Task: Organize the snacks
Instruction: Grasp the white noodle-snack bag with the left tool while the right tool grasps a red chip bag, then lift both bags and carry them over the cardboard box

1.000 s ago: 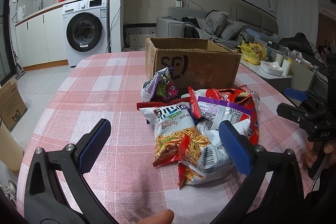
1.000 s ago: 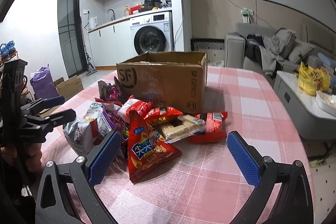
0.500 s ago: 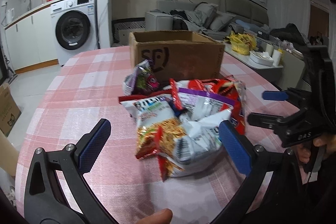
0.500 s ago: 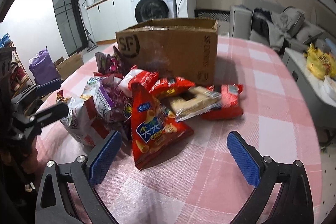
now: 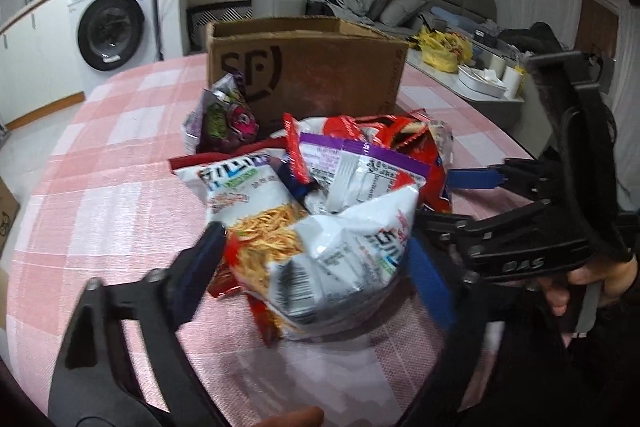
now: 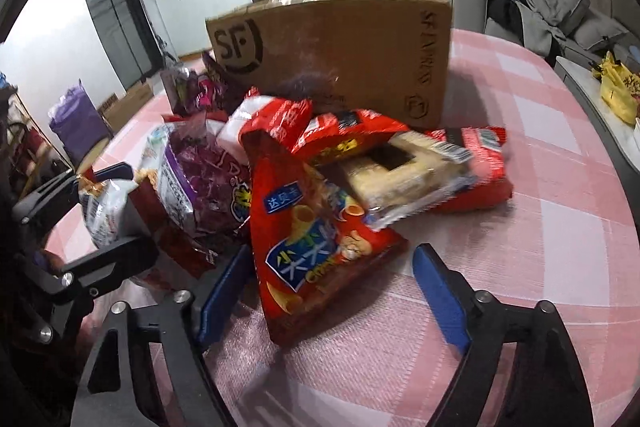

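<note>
Covering the round table is a pink-and-white checked cloth with a woven texture. One brown corrugated cardboard box, open-topped and stamped with a black logo, stands at the middle. Heaped just in front of it lies a pile of crinkly foil snack bags, mostly red, some white, one purple. The left gripper stands spread, its two blue pads flanking a white bag printed with fried sticks; whether they touch it I cannot tell. The right gripper is likewise spread, straddling a glossy red bag with a blue label without clamping it.
</note>
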